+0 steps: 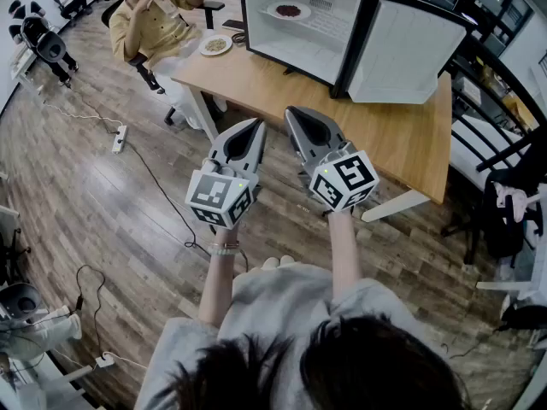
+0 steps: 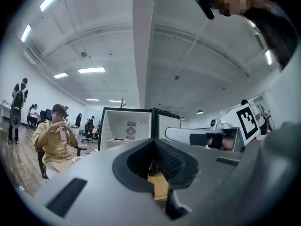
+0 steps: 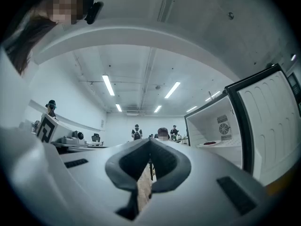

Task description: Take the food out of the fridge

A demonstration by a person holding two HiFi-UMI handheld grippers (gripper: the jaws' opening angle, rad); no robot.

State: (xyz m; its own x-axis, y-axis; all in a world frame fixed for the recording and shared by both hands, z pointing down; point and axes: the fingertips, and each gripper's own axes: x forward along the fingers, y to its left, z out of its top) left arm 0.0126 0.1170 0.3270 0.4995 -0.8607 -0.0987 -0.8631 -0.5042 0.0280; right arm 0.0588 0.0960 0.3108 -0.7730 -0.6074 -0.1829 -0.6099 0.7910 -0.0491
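status: barely started. fridge (image 1: 318,39) sat on the far side of the table (image 1: 402,143) with its door (image 1: 402,54) already swung wide open, so the opening step looked done. plate of food (image 1: 289,11) was on the upper shelf inside, dark reddish stuff on it, untouched. same plate showed in the left gripper view (image 2: 118,139) and the right gripper view (image 3: 209,143).

left gripper (image 1: 256,126) had its jaws pressed together with nothing between them, confirmed in its own view (image 2: 153,147). right gripper (image 1: 295,114) was the same: fully closed, empty (image 3: 150,145). both were held side by side near the table's front edge, aimed roughly at the fridge, well apart from the plate.

left to do, by my read: open a claw, reach in to the shelf, grip the plate rim, bring it out and set it on the table.

a second plate (image 1: 215,45) sat at the far left corner of the table, near a seated person (image 1: 154,20). couldn't tell whether it came from the fridge.

surface: light wood tabletop on white legs, mostly bare in front of the fridge, so plenty of landing room.

room: open lab/office, wood plank floor (image 1: 111,220), cables (image 1: 162,186) trailing across it to a power strip (image 1: 120,137), long ceiling lights (image 3: 108,85), other people standing further back.
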